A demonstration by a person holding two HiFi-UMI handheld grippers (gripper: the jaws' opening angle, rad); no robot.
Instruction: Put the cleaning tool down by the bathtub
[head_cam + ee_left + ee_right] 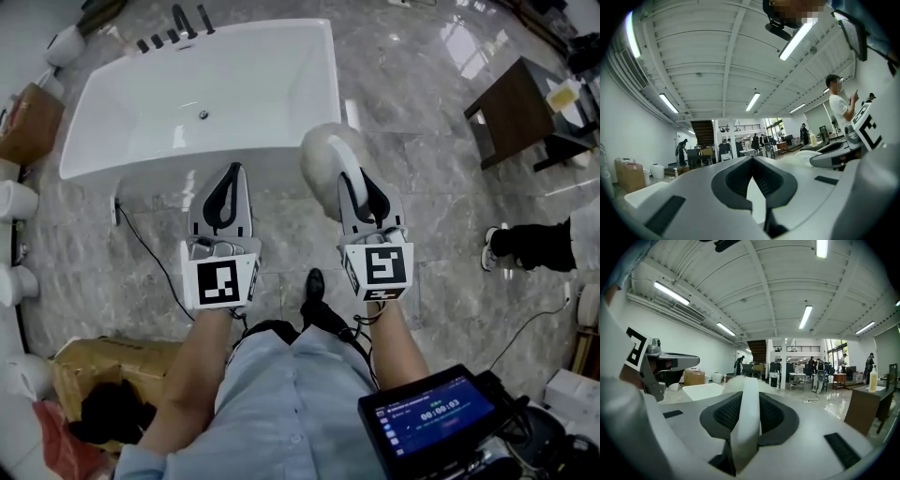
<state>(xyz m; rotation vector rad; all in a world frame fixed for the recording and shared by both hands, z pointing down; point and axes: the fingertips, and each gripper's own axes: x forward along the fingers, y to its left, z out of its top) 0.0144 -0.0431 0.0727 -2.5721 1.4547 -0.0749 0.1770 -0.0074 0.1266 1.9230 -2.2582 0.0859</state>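
glossy marble floor [412, 122], smooth white bathtub [234, 84]; right gripper [361, 178] fingers clamped on handle of fluffy round cleaning tool [323, 155], left gripper [232, 171] fingers closed, empty.

Bright, even indoor light, mostly from long ceiling lamps [801, 40], w/ extra daylight thru far windows [834, 347]. Lamps blown out to pure white in both gripper views. Head view: strong glare patches on polished floor [464, 42], soft sheen on bathtub [253, 84]; shadows weak & diffuse; small screen [433, 413] glows blue. Wide-angle bend at head view's edges. Gripper views: heavy fisheye, beams curve, black vignette round the frame. Near foreground soft there, e.g. white handle of cleaning tool [745, 418] close to lens; far hall reasonably sharp. No motion blur visible.
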